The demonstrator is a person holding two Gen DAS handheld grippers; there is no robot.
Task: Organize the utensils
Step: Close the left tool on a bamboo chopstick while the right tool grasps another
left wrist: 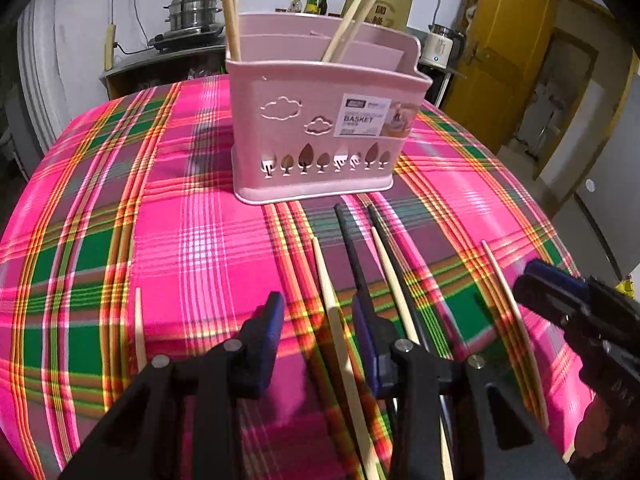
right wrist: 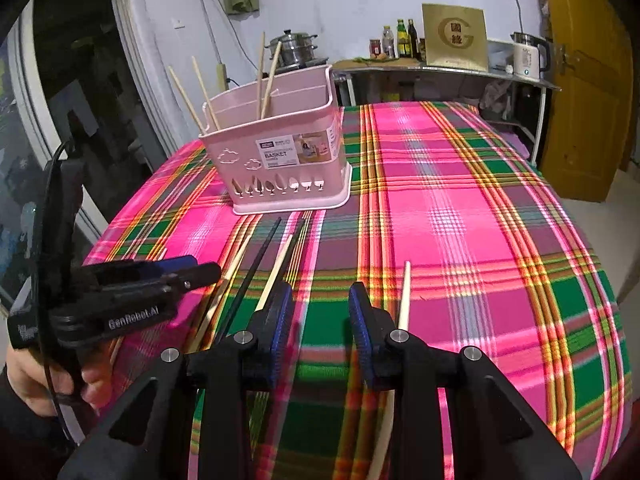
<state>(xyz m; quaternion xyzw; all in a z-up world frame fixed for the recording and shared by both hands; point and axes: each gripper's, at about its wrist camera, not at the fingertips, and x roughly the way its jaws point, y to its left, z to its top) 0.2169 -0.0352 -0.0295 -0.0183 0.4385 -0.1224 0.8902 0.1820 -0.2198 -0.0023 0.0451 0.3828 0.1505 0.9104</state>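
Several chopsticks (left wrist: 340, 328) cut off under left gripper (left wrist: 320, 320) (jaws apart).

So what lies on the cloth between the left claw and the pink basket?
In the left wrist view, loose chopsticks: pale wooden ones and two black ones lie between the left claw and the pink basket.

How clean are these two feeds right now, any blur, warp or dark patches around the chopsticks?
Left wrist: strong fisheye bulge, dark corners, pink basket sharp, tablecloth smeared near the left tongs. Right wrist: same warp, right tongs crisp, cloth oversaturated.
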